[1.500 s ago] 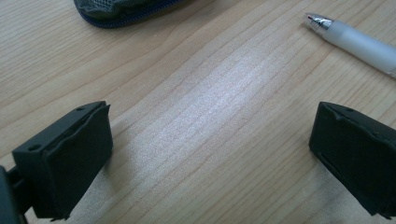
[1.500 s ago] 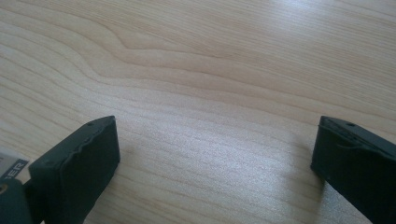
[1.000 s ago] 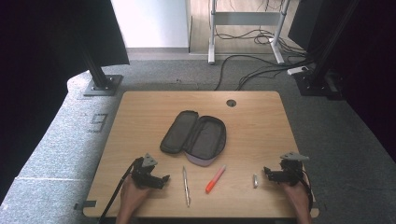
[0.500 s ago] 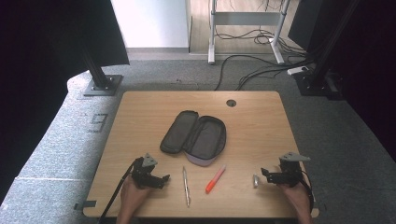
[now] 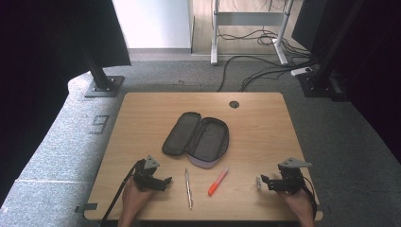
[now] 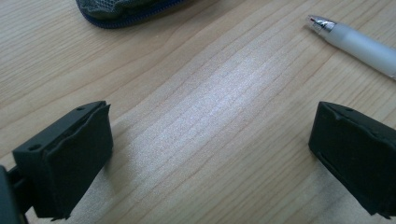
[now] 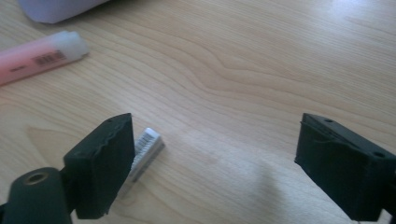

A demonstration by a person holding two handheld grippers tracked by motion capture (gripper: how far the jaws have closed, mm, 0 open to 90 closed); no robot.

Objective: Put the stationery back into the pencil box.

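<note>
The right gripper (image 5: 261, 182) is standing low over the table (image 5: 265, 123) near its right front corner, its jaws apart and pressing on nothing; they have just been narrowing a little. The task's thing, a small silver clip (image 7: 145, 150), is lying flat on the wood just beside the inner face of one jaw, partly hidden behind it, and is not centred in the gap. In the high view the clip (image 5: 258, 182) is showing at the gripper's tips.

The left gripper (image 5: 165, 181) is resting near the left front edge with jaws wide over bare wood, a pen (image 6: 359, 44) lying beyond one jaw.

Risks, as judged:
- The clip is sitting off-centre. Closing from here is likely to be pushing it sideways rather than pinching it.
- The clip is low and flat. Pads held above the wood may be closing over it and missing.
- A nudged clip may be sliding toward the marker (image 7: 39, 55) or the table edge.
- The open case (image 5: 198, 138) is lying well apart, so a weak pinch may be dropping the clip in transit.
</note>
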